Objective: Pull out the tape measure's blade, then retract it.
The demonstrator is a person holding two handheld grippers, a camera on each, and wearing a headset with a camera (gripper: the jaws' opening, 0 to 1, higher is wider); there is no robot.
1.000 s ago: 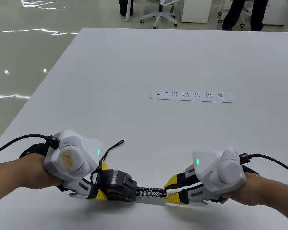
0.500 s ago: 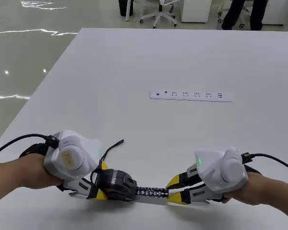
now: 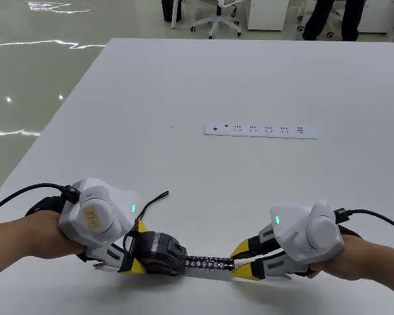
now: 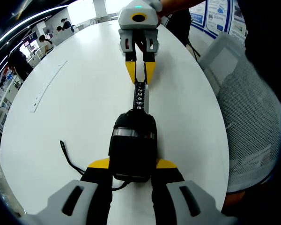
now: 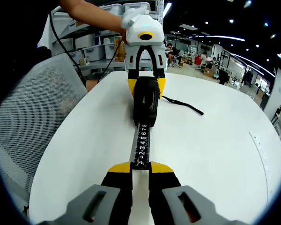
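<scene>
Head view, lower middle of the frame: the left gripper clamps the tape measure on the table, the right gripper pinches the blade tip, and only a short numbered stretch is out, so the pull looks barely begun and retracting is not yet done.

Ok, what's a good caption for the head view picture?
Left claw grips the tape measure; right claw grips its blade.

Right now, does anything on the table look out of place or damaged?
Nothing stands out. The left gripper clamps the tape measure, its blade runs straight to the right gripper, and the power strip lies flat farther back.
</scene>
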